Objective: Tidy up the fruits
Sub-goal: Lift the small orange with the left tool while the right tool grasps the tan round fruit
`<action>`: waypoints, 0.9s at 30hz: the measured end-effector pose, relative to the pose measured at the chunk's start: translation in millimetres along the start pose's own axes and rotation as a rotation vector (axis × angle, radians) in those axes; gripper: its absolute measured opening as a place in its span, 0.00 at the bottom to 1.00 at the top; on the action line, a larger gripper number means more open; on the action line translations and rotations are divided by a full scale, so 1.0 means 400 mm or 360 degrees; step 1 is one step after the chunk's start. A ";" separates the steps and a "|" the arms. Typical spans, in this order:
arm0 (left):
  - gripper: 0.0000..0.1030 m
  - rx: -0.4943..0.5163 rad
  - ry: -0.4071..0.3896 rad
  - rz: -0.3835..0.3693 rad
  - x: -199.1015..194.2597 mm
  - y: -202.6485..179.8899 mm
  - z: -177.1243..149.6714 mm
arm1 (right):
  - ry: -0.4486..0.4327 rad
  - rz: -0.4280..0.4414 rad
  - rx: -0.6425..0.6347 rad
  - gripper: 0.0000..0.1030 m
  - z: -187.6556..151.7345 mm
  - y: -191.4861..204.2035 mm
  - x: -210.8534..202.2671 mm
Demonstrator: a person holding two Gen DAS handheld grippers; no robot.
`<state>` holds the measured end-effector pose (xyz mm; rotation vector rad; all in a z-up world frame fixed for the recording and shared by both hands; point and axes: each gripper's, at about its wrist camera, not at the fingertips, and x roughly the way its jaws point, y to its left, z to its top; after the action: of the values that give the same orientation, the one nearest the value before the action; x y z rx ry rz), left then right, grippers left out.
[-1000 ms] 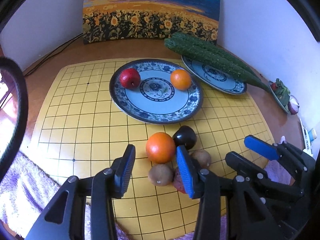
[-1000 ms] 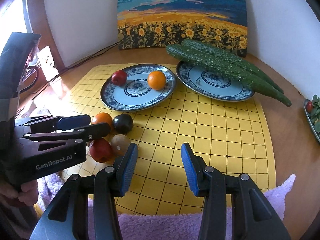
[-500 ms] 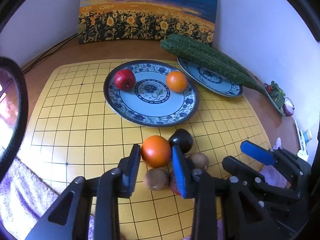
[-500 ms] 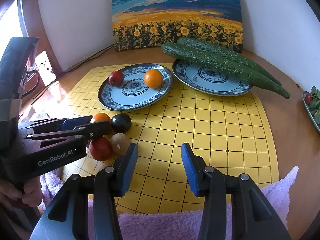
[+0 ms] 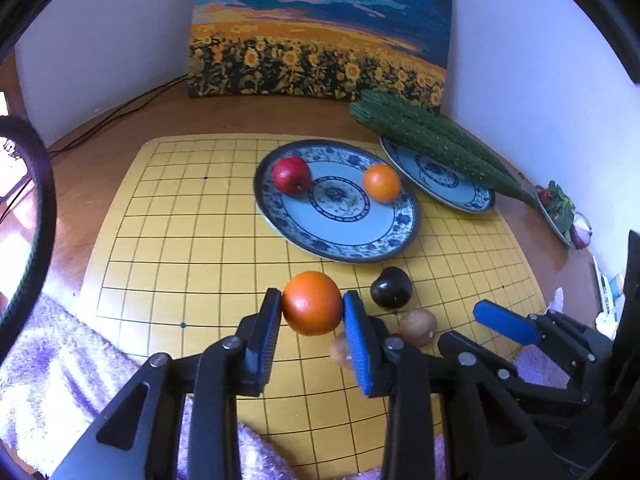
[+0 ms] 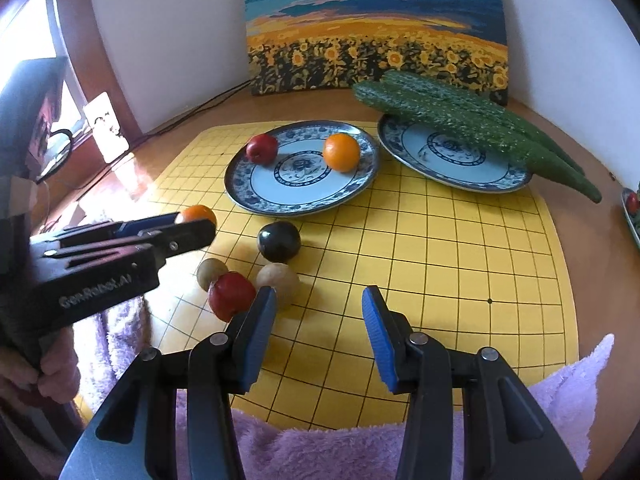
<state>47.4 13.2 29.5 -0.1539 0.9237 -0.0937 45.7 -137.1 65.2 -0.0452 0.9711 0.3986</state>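
My left gripper [image 5: 311, 314] is shut on an orange [image 5: 310, 300] above the yellow grid mat [image 5: 180, 240], with both blue pads pressed against its sides. Beside it on the mat lie a dark plum [image 5: 391, 287], two brown kiwis [image 6: 278, 282] [image 6: 211, 273] and a red fruit [image 6: 231, 295]. Further back, the blue-patterned plate [image 5: 404, 236] holds a red apple [image 5: 291, 174] and a second orange [image 5: 382, 183]. My right gripper [image 6: 319, 300] hangs open over bare mat, just right of the fruit cluster, with nothing between its fingers.
A second patterned plate [image 6: 452, 172] at the back right carries long green cucumbers [image 6: 472, 124]. A sunflower painting [image 6: 376, 28] leans on the wall. A purple towel [image 6: 320, 452] lies along the mat's near edge. A small dish of vegetables [image 5: 560, 212] sits far right.
The left jaws have closed from a wide gap onto the orange and now grip it. The right gripper has stayed where it was, still open.
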 end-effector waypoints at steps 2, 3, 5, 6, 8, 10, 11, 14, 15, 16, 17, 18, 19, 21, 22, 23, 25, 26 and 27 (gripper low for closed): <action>0.32 -0.0009 -0.0008 -0.0005 -0.007 0.007 -0.002 | 0.0020 -0.0017 -0.0003 0.45 0.001 0.004 0.010; 0.32 -0.0010 -0.0011 -0.0007 -0.009 0.009 -0.002 | 0.0028 -0.0023 -0.0002 0.45 0.002 0.005 0.014; 0.32 -0.0006 -0.0017 -0.0009 -0.013 0.010 -0.002 | 0.0034 -0.0019 -0.0002 0.45 0.005 0.007 0.021; 0.32 -0.0004 -0.0019 -0.0009 -0.015 0.011 -0.003 | 0.0035 -0.0016 -0.0002 0.45 0.007 0.009 0.023; 0.32 -0.0005 -0.0019 -0.0011 -0.015 0.012 -0.004 | 0.0042 -0.0005 -0.0012 0.45 0.012 0.016 0.028; 0.32 -0.0004 -0.0019 -0.0018 -0.016 0.012 -0.004 | 0.0052 0.0002 -0.0033 0.45 0.013 0.026 0.034; 0.32 -0.0004 -0.0018 -0.0018 -0.015 0.012 -0.006 | 0.0055 0.0004 -0.0044 0.45 0.014 0.032 0.039; 0.32 0.0001 -0.0012 -0.0015 -0.013 0.012 -0.008 | 0.0062 0.0019 -0.0050 0.45 0.015 0.044 0.049; 0.32 0.0000 -0.0012 -0.0013 -0.013 0.013 -0.008 | 0.0064 0.0023 -0.0049 0.45 0.015 0.046 0.052; 0.32 -0.0001 -0.0013 -0.0013 -0.013 0.013 -0.008 | 0.0059 0.0034 -0.0045 0.45 0.016 0.047 0.055; 0.32 -0.0003 -0.0014 -0.0012 -0.013 0.014 -0.009 | 0.0052 0.0039 -0.0041 0.45 0.016 0.048 0.056; 0.32 -0.0005 -0.0014 -0.0012 -0.013 0.015 -0.009 | 0.0050 0.0040 -0.0040 0.45 0.017 0.048 0.057; 0.32 -0.0006 -0.0013 -0.0011 -0.012 0.016 -0.010 | 0.0044 0.0038 -0.0039 0.45 0.018 0.047 0.058; 0.32 -0.0010 -0.0012 -0.0011 -0.012 0.018 -0.011 | 0.0038 0.0042 -0.0035 0.40 0.018 0.046 0.059; 0.32 -0.0012 -0.0012 -0.0010 -0.012 0.019 -0.011 | 0.0038 0.0053 -0.0034 0.37 0.018 0.045 0.061; 0.32 -0.0014 -0.0012 -0.0009 -0.013 0.019 -0.012 | 0.0037 0.0054 -0.0034 0.32 0.018 0.045 0.062; 0.32 -0.0014 -0.0012 -0.0008 -0.014 0.020 -0.012 | 0.0036 0.0054 -0.0037 0.27 0.017 0.046 0.063; 0.32 -0.0013 -0.0012 -0.0008 -0.014 0.020 -0.012 | 0.0032 0.0058 -0.0038 0.27 0.016 0.046 0.063; 0.32 -0.0014 -0.0012 -0.0009 -0.013 0.021 -0.012 | 0.0032 0.0061 -0.0038 0.27 0.016 0.046 0.062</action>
<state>40.4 21.6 29.5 -0.1653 0.9161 -0.0942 56.5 -110.9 51.2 -0.0525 0.9881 0.4457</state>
